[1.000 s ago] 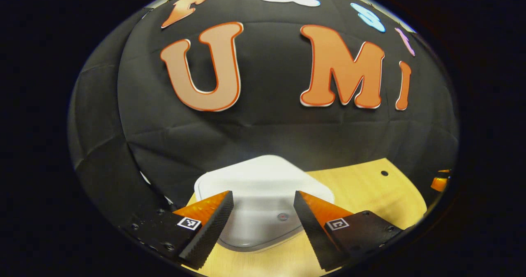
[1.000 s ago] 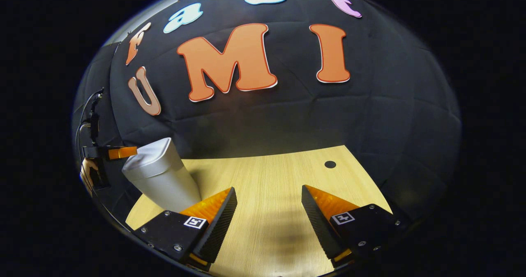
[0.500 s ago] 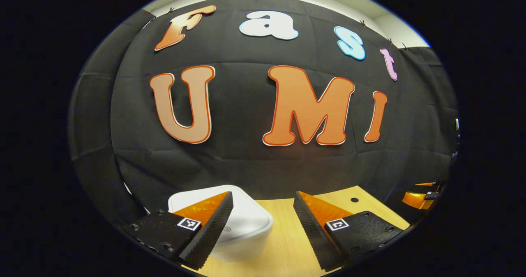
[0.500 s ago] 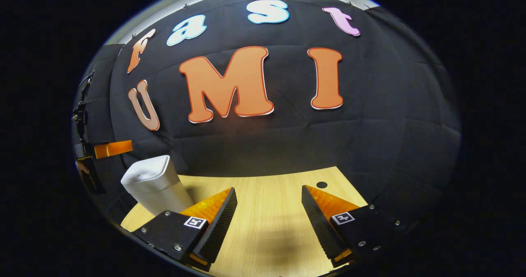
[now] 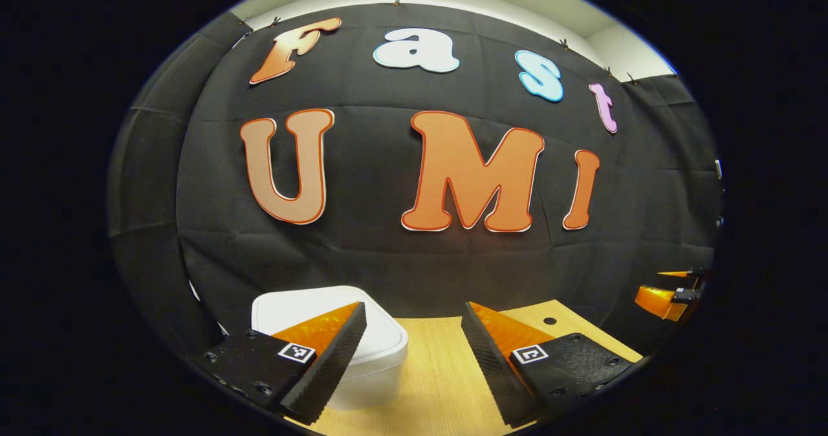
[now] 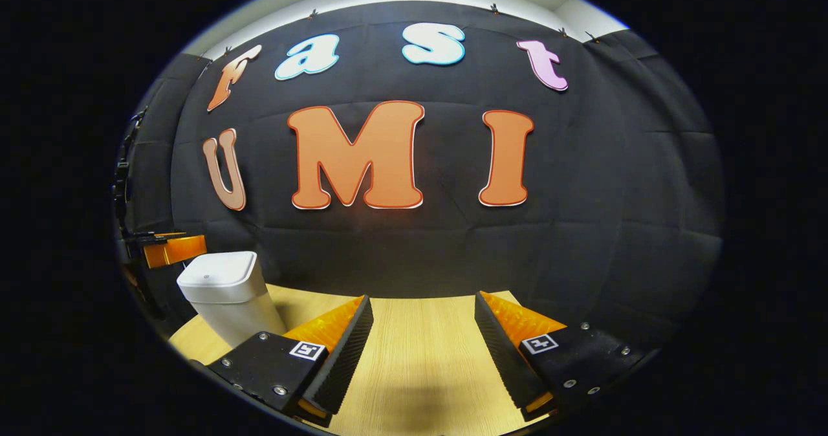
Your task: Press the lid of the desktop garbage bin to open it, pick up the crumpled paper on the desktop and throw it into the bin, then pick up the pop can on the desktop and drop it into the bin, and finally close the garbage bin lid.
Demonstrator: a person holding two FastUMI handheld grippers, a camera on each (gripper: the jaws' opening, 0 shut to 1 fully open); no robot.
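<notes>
Along the left gripper view, our left hand-held gripper hangs spread and empty over the desk, one white bin just beyond its left finger, lid down; we judge the work finished and ourselves backing away. Across the right gripper view, our right hand-held gripper is likewise spread, empty; we count one bin, closed, far left.
</notes>
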